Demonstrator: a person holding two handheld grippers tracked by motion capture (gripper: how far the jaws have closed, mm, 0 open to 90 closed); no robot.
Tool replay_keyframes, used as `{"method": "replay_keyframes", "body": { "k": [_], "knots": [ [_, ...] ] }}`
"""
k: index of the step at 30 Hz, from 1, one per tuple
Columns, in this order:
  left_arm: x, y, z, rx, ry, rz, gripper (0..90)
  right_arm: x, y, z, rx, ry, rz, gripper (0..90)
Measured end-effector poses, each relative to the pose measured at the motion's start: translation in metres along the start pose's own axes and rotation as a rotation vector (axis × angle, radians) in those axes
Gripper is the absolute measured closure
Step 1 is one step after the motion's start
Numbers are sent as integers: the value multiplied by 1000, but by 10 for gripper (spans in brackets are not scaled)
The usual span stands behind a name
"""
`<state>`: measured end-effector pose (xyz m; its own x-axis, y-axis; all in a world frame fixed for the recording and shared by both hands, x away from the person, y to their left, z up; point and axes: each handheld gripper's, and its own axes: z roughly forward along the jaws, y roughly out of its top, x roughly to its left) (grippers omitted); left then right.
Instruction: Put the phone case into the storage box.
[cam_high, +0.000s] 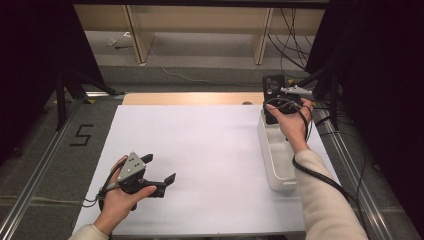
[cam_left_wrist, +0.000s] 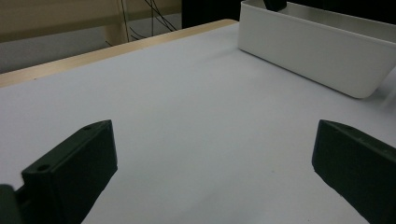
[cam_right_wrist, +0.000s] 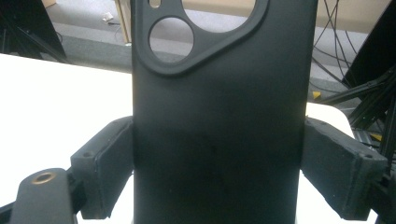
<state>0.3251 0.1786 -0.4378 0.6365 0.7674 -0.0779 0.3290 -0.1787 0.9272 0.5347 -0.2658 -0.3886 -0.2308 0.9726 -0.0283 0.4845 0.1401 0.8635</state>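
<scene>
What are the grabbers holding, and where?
The right gripper clamps a black phone case by its two long side edges, near the bottom. The left gripper holds nothing.

Black phone case (cam_right_wrist: 217, 116), matte finish, held upright at the centre of the right gripper view and running from the top edge to the bottom edge. Camera cutout near its top: one raised, rounded frame enclosing a large round hole, with part of a smaller hole above it at the upper edge. Right gripper (cam_right_wrist: 215, 172): two black jaws, one at each long side of the case, pads pressed against its edges. White desk (cam_right_wrist: 51, 98) behind, to the left and lower right. Beyond the desk: grey floor, pale wooden furniture legs, dark cables (cam_right_wrist: 329, 44) and black stand legs at right.
</scene>
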Motion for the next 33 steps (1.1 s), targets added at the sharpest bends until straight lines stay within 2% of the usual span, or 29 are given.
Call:
{"method": "replay_keyframes", "body": {
  "k": [33],
  "knots": [
    [0,0,0,0,-1,-1,0,0,-8,9,22,-10,-6,158]
  ]
}}
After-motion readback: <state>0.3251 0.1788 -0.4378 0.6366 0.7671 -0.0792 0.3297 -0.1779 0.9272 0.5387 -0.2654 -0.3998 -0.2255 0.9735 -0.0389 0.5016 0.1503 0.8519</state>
